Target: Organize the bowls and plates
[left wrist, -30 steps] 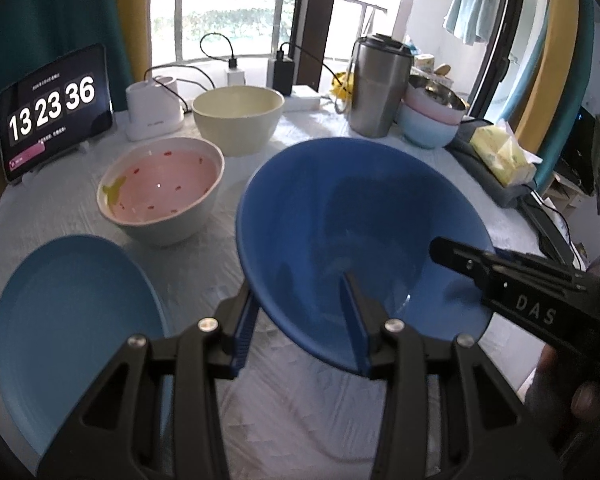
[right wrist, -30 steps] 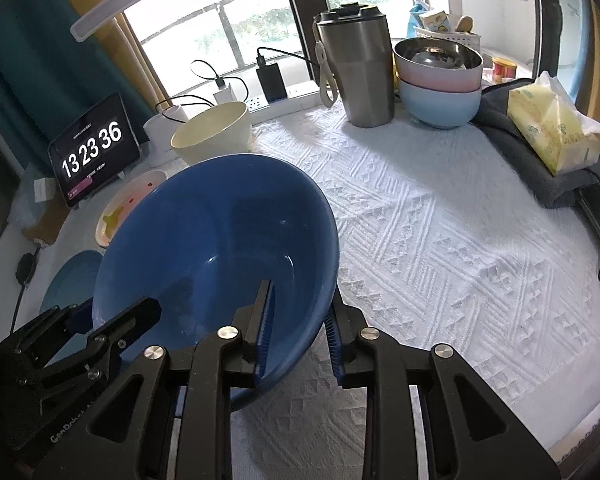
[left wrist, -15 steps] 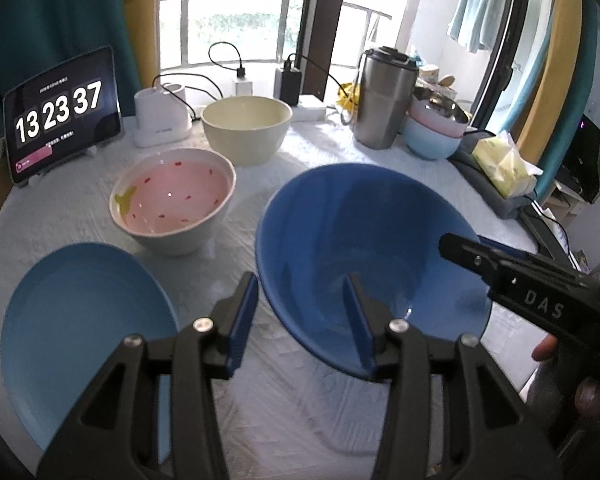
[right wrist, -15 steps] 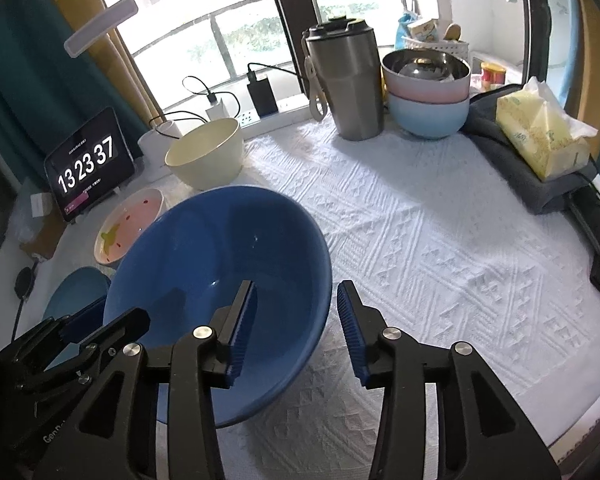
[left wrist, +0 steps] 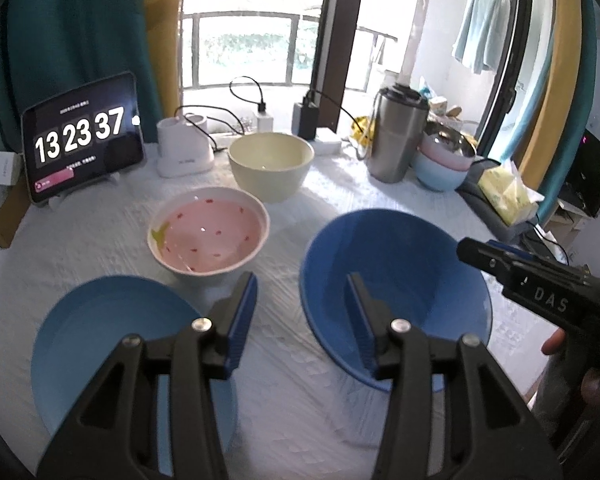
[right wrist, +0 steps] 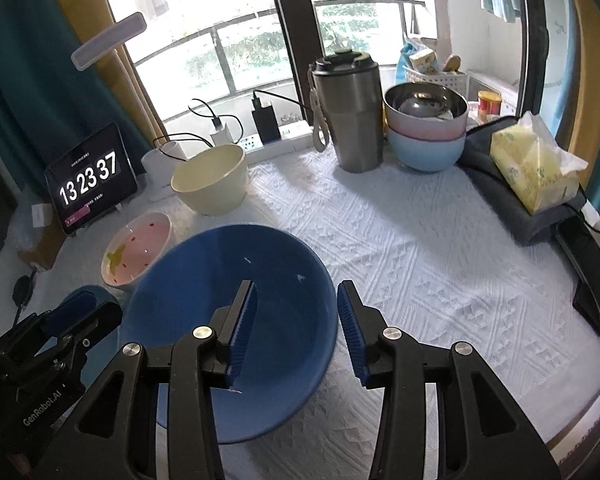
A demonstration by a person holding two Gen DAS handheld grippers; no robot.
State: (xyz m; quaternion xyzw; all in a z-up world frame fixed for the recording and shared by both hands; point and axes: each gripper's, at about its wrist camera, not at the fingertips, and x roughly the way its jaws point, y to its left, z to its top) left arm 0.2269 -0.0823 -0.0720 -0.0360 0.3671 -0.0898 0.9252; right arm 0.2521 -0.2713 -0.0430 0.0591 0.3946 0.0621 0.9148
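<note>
A: Where do we hold the tongs?

B: Our left tongs (left wrist: pixel 302 316) sit low in the middle of the left view with the fingers spread and nothing between them; the near rim of the dark blue bowl (left wrist: pixel 396 280) lies between the two pads, untouched. Our right tongs (right wrist: pixel 296 328) are parted too, astride the same bowl's right rim in the lower centre of the right view, gripping nothing.

A: And the bowl?

B: It rests on the white desk (right wrist: pixel 440 248) cloth, right of centre in the left view. The light blue plate (left wrist: pixel 112 344) lies at lower left, the pink bowl (left wrist: pixel 208 232) above it, the cream bowl (left wrist: pixel 270 164) further back.

A: Room to move?

B: Open cloth spreads right of the bowl in the right view. The steel tumbler (right wrist: pixel 350 112), the stacked bowls (right wrist: pixel 426 132) and the tissue pack (right wrist: pixel 536 164) line the far and right edges; the desk edge curves at lower right.

A: What differs from a second ago?

B: Both tongs were clamped on the bowl's rim, holding it tilted. Now both are released and pulled back, and the bowl sits level.
</note>
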